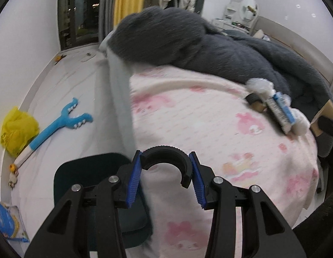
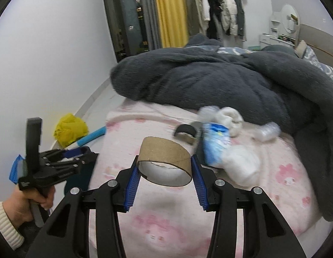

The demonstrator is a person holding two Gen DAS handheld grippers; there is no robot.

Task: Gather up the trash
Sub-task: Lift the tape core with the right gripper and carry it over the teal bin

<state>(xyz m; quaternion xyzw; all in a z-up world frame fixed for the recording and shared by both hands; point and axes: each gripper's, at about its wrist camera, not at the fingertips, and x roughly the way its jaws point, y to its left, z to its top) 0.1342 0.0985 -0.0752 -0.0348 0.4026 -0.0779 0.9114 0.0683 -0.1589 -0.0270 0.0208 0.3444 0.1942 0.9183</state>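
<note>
The left claw is gripping a black ring above the pink blanket. The right claw is squeezing a cardboard tube above that blanket, near a blue packet.

The right gripper squeezed a brown cardboard tube over the pink bed sheet, while a hand held the left gripper low beside the bed, near a yellow bag.

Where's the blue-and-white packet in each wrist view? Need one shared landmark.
Left wrist: blue-and-white packet at right edge, lying on the pink blanket.
Right wrist: packet right of centre, behind the held cardboard tube.
Shared landmark: yellow bag on the floor.
</note>
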